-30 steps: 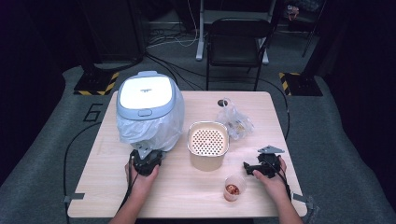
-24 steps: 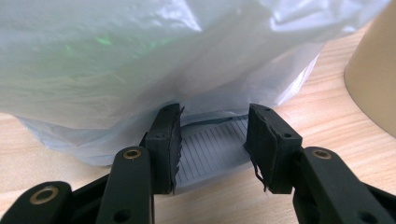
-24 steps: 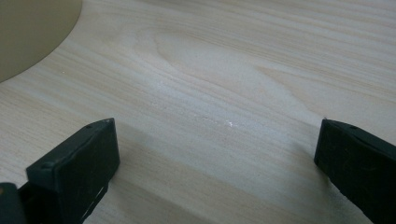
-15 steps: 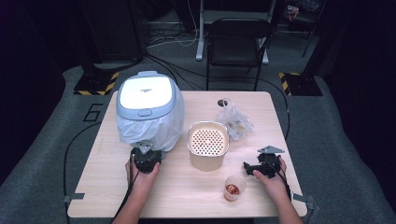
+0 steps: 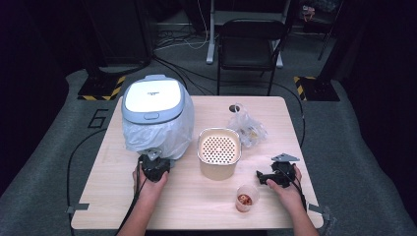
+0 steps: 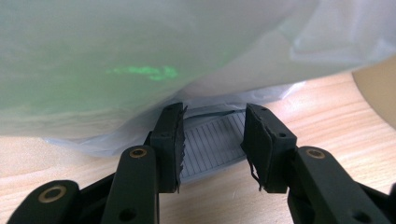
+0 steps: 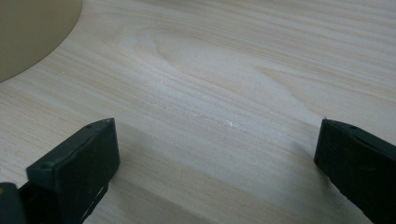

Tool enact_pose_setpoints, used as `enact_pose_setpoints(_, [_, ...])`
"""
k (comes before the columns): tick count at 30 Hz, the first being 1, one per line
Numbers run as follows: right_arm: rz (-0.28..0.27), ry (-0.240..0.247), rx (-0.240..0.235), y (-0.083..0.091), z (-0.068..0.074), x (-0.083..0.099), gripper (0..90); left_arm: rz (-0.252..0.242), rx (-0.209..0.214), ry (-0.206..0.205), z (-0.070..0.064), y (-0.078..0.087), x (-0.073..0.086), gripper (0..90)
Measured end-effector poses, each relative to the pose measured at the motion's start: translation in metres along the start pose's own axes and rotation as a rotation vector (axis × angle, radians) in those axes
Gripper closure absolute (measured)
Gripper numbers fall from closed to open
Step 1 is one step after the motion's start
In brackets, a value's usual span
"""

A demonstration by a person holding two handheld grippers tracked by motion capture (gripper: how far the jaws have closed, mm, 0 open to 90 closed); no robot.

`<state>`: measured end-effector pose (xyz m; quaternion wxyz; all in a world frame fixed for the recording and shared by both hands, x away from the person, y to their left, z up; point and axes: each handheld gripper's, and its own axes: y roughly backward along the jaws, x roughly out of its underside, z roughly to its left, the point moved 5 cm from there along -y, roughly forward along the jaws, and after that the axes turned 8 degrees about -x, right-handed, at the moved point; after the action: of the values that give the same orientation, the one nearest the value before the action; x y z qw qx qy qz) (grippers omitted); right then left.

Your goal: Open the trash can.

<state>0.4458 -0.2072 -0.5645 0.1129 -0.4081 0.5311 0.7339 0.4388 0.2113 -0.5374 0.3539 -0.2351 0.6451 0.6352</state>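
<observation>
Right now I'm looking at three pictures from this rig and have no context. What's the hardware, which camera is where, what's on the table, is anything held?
No robot here: a person holds a two-jaw gripper in each hand. The high view looks down on the wooden table; the other two cameras ride on the grippers and look along their black jaws.

On the table: a white-lidded rice cooker wrapped in a clear plastic bag, a beige pot with a perforated insert, a crumpled clear bag, and a small plastic cup with something red inside.

The left gripper is open at the cooker's base, its jaws either side of a grey ribbed tab, not closed on it. The right gripper is wide open over bare wood, holding nothing.
</observation>
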Motion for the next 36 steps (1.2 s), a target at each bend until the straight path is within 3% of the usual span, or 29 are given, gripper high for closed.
enact_pose_setpoints(4, [0.000, 0.000, 0.000, 0.0000, 0.0000, 0.0000, 0.0, 0.005, -0.009, 0.013, -0.0028, -0.0044, 0.0020, 58.0])
enact_pose_setpoints(5, [0.000, 0.000, -0.001, 0.0000, 0.0000, 0.0000, 0.0, 0.027, -0.024, -0.010, -0.0017, -0.0043, 0.0037, 58.0])
enact_pose_setpoints(7, [0.000, 0.000, -0.004, 0.0001, 0.0003, 0.0002, 0.0, 0.024, -0.034, -0.029, -0.0034, -0.0057, 0.0049, 58.0])
enact_pose_setpoints(9, [0.000, 0.002, -0.005, 0.0002, 0.0002, 0.0002, 0.0, 0.014, -0.027, -0.026, -0.0029, -0.0064, 0.0061, 58.0])
enact_pose_setpoints(12, [0.000, 0.002, -0.005, 0.0001, 0.0002, 0.0002, 0.0, -0.014, -0.017, 0.021, -0.0032, -0.0078, 0.0079, 58.0])
enact_pose_setpoints(16, [0.000, 0.003, -0.005, 0.0001, 0.0001, 0.0002, 0.0, 0.006, -0.010, -0.016, -0.0009, -0.0068, 0.0070, 58.0])
enact_pose_setpoints(22, [0.001, -0.001, -0.005, 0.0002, 0.0004, 0.0003, 0.0, 0.035, -0.012, -0.016, -0.0004, -0.0075, 0.0045, 58.0])
enact_pose_setpoints(36, [0.000, 0.002, -0.007, 0.0003, 0.0003, 0.0002, 0.0, 0.026, -0.009, -0.017, -0.0005, -0.0076, 0.0051, 58.0])
